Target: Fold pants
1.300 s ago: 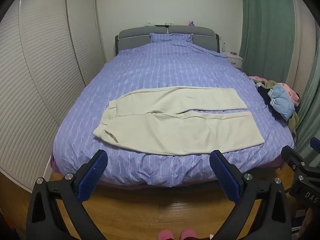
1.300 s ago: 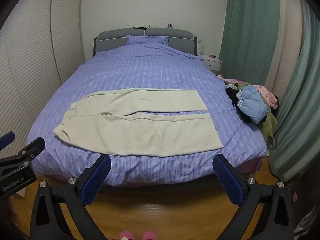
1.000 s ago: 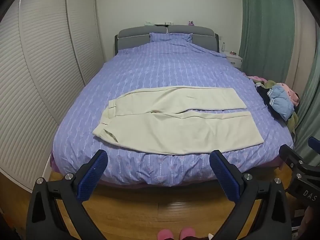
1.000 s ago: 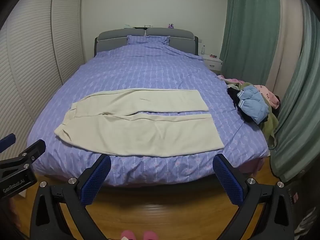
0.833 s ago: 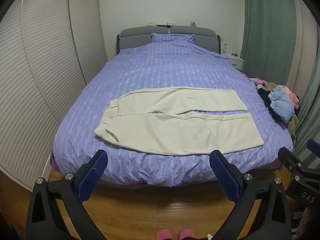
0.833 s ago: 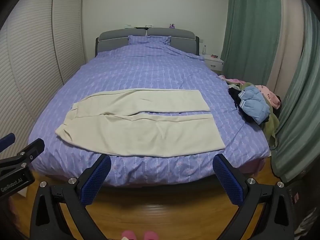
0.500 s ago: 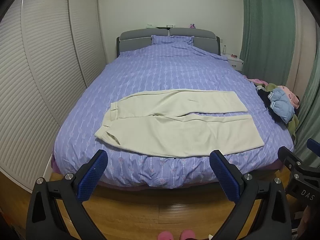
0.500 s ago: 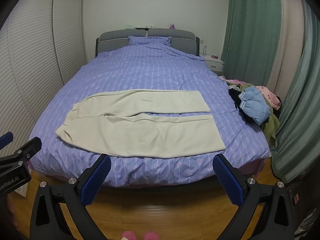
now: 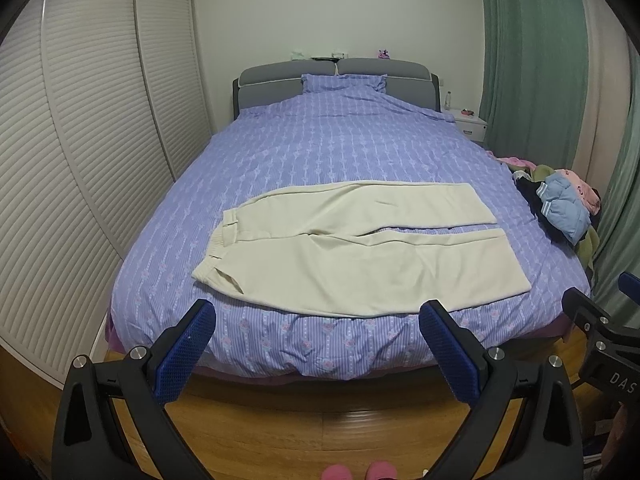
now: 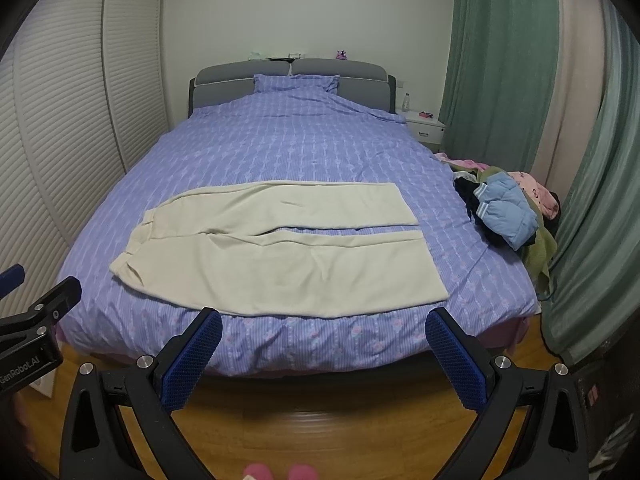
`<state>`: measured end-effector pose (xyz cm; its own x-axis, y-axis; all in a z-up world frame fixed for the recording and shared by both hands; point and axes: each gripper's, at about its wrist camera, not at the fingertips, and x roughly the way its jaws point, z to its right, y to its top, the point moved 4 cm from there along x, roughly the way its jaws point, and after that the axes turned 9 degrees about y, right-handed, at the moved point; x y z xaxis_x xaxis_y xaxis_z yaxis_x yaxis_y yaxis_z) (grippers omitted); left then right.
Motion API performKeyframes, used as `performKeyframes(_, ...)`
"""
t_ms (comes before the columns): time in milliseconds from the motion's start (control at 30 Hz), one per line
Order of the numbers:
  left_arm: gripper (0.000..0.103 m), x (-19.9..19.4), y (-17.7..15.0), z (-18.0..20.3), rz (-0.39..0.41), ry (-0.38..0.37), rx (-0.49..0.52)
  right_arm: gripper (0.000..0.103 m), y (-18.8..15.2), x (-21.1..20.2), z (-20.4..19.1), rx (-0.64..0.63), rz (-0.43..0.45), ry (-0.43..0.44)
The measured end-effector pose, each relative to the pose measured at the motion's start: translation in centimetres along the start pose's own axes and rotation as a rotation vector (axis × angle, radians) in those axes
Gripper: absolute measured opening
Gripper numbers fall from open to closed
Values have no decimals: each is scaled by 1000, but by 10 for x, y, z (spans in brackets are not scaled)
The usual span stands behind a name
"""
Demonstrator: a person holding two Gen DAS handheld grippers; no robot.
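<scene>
Cream pants (image 9: 356,248) lie flat across the foot of a bed with a purple patterned cover (image 9: 340,144). The waistband is at the left, both legs run to the right, side by side. They also show in the right wrist view (image 10: 280,248). My left gripper (image 9: 316,320) is open and empty, held above the wooden floor short of the bed's foot. My right gripper (image 10: 324,328) is open and empty too, beside it on the right. Neither touches the pants.
A pile of clothes (image 9: 560,208) with a light blue jacket (image 10: 506,210) lies at the bed's right edge. Green curtains (image 10: 504,60) hang on the right. Slatted wardrobe doors (image 9: 80,160) line the left. A white nightstand (image 10: 426,128) stands by the headboard.
Both grippers have drifted slightly, the pants sitting a little lower in both views. The pants have not moved and both grippers stay open.
</scene>
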<state>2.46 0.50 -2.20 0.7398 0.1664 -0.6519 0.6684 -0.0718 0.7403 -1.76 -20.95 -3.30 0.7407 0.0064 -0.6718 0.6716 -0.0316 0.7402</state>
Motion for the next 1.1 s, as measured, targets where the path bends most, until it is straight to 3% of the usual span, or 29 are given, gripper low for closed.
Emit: performKeyframes(1100,103,0,1,-2,8,6,-4,103,1,-3,2,0,16,-1)
